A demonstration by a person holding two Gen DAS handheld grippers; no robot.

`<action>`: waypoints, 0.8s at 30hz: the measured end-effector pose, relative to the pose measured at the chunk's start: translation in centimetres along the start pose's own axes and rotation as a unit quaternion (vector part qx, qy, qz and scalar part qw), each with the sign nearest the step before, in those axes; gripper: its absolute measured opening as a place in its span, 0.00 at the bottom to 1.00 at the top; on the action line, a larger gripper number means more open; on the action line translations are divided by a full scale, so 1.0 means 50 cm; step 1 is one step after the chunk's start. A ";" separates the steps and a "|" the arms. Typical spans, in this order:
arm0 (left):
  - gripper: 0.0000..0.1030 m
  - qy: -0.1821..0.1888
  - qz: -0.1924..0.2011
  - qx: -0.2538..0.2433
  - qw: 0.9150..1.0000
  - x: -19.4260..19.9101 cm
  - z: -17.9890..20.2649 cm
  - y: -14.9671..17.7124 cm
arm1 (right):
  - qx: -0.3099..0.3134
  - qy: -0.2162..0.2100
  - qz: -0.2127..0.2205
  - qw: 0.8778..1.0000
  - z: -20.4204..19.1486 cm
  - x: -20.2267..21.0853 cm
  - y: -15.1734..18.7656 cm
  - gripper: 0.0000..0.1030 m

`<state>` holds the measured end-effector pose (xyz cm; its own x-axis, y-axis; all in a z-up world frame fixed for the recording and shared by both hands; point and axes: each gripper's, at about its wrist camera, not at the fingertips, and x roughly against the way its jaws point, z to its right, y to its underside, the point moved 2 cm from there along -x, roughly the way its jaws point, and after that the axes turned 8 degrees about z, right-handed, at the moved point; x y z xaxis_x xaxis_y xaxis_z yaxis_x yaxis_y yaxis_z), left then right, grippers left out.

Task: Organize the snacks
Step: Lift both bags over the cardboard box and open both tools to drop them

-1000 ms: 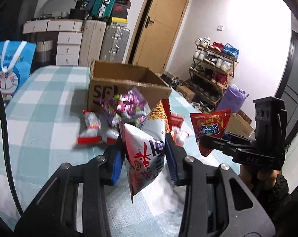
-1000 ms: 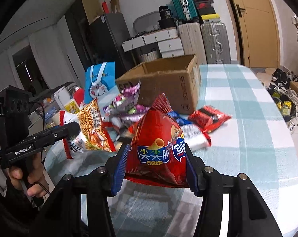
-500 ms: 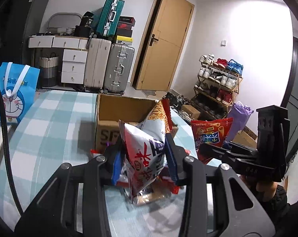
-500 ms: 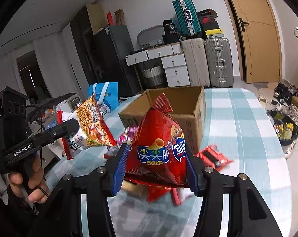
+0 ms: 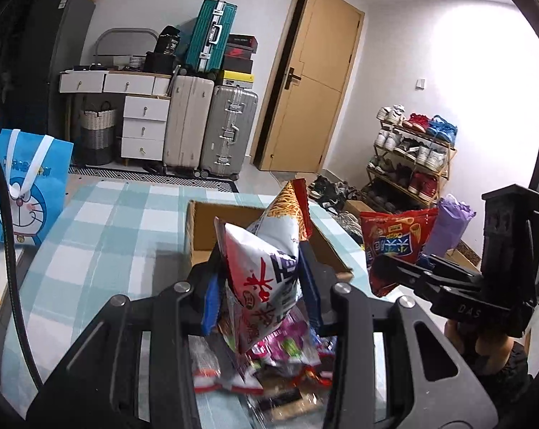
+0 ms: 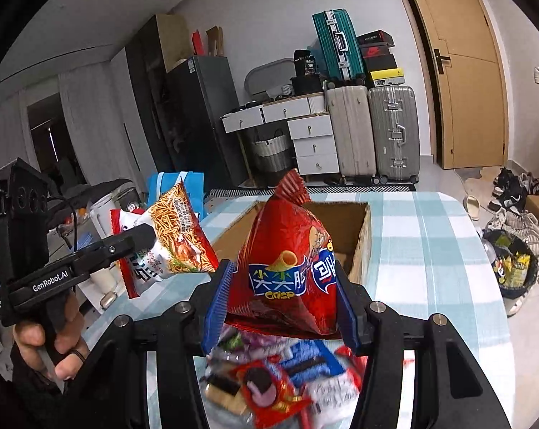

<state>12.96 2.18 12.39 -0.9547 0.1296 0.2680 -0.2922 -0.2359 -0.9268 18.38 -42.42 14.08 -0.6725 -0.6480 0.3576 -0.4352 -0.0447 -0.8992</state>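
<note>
My left gripper (image 5: pixel 260 286) is shut on a white and orange noodle-snack bag (image 5: pixel 265 261), held above the table near the open cardboard box (image 5: pixel 201 236). The bag also shows in the right wrist view (image 6: pixel 169 246). My right gripper (image 6: pixel 280 300) is shut on a red Crisp chip bag (image 6: pixel 287 264), raised in front of the box (image 6: pixel 362 246). The red bag also shows at the right of the left wrist view (image 5: pixel 394 243). Several loose snack packets (image 6: pixel 269 382) lie blurred on the table below both grippers.
The table has a blue-and-white checked cloth (image 5: pixel 101 228). A blue Doraemon bag (image 5: pixel 26 193) stands at its left edge. Suitcases (image 5: pixel 212 132), drawers and a door are behind. A shoe rack (image 5: pixel 412 157) and a bin with wrappers (image 6: pixel 512 268) stand to the right.
Both grippers have risen and moved forward with their bags. The box now sits just ahead and the loose snack pile lies below them.
</note>
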 end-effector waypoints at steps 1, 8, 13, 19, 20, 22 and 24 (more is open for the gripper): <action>0.34 -0.002 -0.001 0.000 1.000 -0.013 -0.005 -0.006 | 0.000 0.000 -0.001 1.000 0.007 -0.010 -0.005 0.51; 0.34 -0.011 -0.010 -0.001 1.000 -0.086 -0.030 -0.027 | -0.005 -0.006 -0.004 1.000 0.030 -0.061 -0.036 0.51; 0.34 -0.017 -0.017 0.001 1.000 -0.136 -0.046 -0.027 | -0.007 -0.009 -0.014 1.000 0.039 -0.097 -0.042 0.51; 0.34 -0.023 -0.026 0.003 0.999 -0.197 -0.063 -0.021 | -0.003 -0.015 -0.030 0.999 0.045 -0.150 -0.034 0.51; 0.34 -0.025 -0.029 0.001 0.999 -0.207 -0.064 -0.015 | -0.003 -0.014 -0.033 0.999 0.047 -0.159 -0.032 0.51; 0.34 -0.026 -0.034 -0.004 0.999 -0.227 -0.064 -0.009 | -0.002 -0.013 -0.039 0.999 0.054 -0.176 -0.024 0.51; 0.34 -0.028 -0.038 -0.012 0.999 -0.247 -0.061 -0.002 | 0.002 -0.010 -0.042 0.999 0.057 -0.192 -0.019 0.51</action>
<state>24.97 3.53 8.38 -0.9314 0.0920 0.3522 -0.3638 -0.2048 -0.9087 26.98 -38.33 10.78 -0.6212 -0.6574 0.4265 -0.4866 -0.1030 -0.8675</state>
